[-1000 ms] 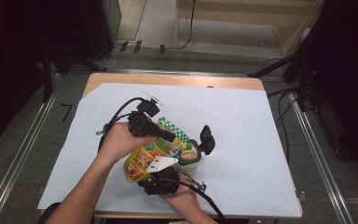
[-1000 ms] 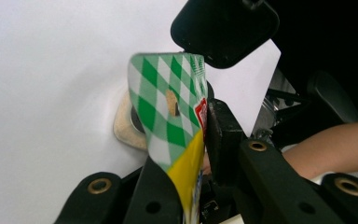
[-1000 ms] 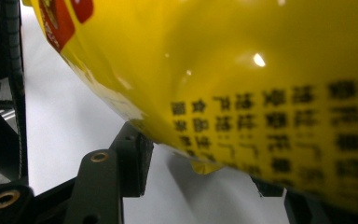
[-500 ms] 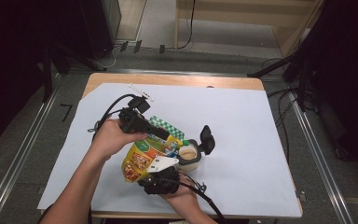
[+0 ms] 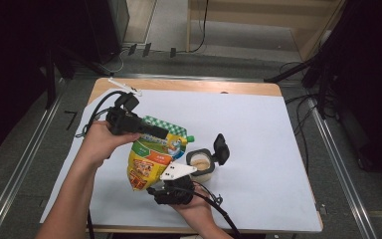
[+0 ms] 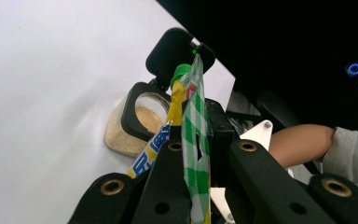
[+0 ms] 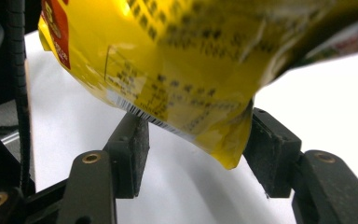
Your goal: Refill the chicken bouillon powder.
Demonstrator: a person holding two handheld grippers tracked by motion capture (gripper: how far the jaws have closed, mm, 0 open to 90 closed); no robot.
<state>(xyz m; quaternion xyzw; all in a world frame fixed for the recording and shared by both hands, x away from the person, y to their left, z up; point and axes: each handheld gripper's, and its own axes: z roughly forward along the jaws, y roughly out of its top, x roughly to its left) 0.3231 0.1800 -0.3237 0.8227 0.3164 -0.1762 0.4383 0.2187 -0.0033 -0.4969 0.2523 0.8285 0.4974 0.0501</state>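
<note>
Left gripper view, pouch (image 6: 192, 135) pinched between fingers (image 6: 242, 172)

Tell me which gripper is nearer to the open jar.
Right. The right gripper sits just beside the jar, under the pouch; the left gripper grips the pouch's top, farther away.

We hold the left hand-held gripper (image 5: 151, 132) raised, forearm entering from the lower left, jaws clamped tight. We hold the right hand-held gripper (image 5: 175, 175) low at the near edge, palm under its body; its jaws stand apart, having just been opening.
</note>
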